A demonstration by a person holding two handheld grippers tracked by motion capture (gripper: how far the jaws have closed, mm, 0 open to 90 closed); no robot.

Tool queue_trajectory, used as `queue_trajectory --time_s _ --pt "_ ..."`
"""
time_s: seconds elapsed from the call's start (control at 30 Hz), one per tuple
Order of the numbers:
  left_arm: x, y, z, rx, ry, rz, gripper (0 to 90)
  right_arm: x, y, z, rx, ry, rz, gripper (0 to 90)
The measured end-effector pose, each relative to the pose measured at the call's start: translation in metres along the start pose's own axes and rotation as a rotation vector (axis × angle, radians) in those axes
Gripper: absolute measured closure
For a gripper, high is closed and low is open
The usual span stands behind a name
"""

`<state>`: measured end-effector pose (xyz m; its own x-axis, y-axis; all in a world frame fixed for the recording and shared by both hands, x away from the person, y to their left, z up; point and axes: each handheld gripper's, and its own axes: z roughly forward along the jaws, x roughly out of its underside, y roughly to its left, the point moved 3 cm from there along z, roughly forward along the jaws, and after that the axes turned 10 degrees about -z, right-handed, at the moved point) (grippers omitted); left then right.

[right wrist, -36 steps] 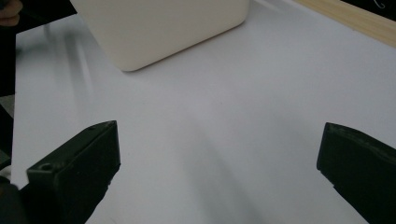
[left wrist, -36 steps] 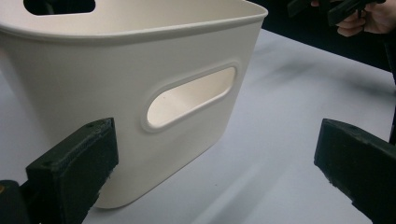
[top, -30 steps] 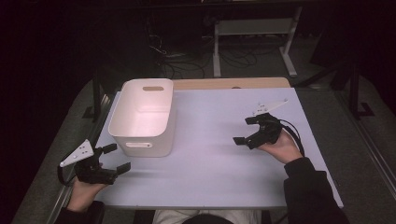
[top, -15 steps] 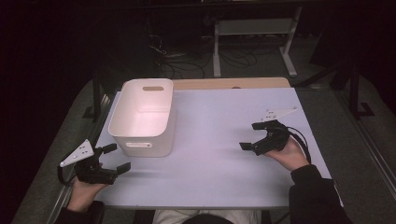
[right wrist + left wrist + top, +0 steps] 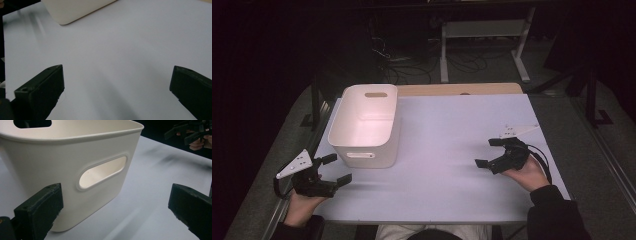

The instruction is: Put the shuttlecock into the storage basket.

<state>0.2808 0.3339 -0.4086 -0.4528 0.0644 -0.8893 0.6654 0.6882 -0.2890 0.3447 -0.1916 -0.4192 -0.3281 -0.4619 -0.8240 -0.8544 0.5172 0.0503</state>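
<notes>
The white bin (image 5: pixel 364 125) sits on the left side of the pale tabletop (image 5: pixel 447 130), and it looks empty inside. It seems to be thin, hard plastic — probably light to lift and stiff enough to keep its shape, but smooth, so it may slip if it is squeezed on a flat side. The best spot to take hold is likely the long handle hole (image 5: pixel 103 172) in the near end wall, or the rolled rim (image 5: pixel 75 135) just above it; one finger could go through the hole and the other could press from outside. There is a second hole in the far end wall too. The left gripper (image 5: pixel 331 171) is close to the bin's near end, just beside it and not touching, with its fingers (image 5: pixel 40 212) spread wide and holding nothing. The right gripper (image 5: pixel 493 152) rests well apart from the bin, over the bare right part of the tabletop — its fingers (image 5: pixel 41 91) are spread wide too, with nothing between them.
</notes>
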Motion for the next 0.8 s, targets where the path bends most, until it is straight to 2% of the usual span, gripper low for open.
queue_trajectory --time_s 0.53,0.8 --pt "0.0 0.0 0.0 -0.001 -0.001 0.0 0.0 0.025 0.009 -0.016 0.04 -0.028 0.026 0.0" --pt "0.0 0.0 0.0 -0.001 -0.001 -0.001 0.0 0.037 0.013 -0.025 0.081 -0.054 0.034 0.0"
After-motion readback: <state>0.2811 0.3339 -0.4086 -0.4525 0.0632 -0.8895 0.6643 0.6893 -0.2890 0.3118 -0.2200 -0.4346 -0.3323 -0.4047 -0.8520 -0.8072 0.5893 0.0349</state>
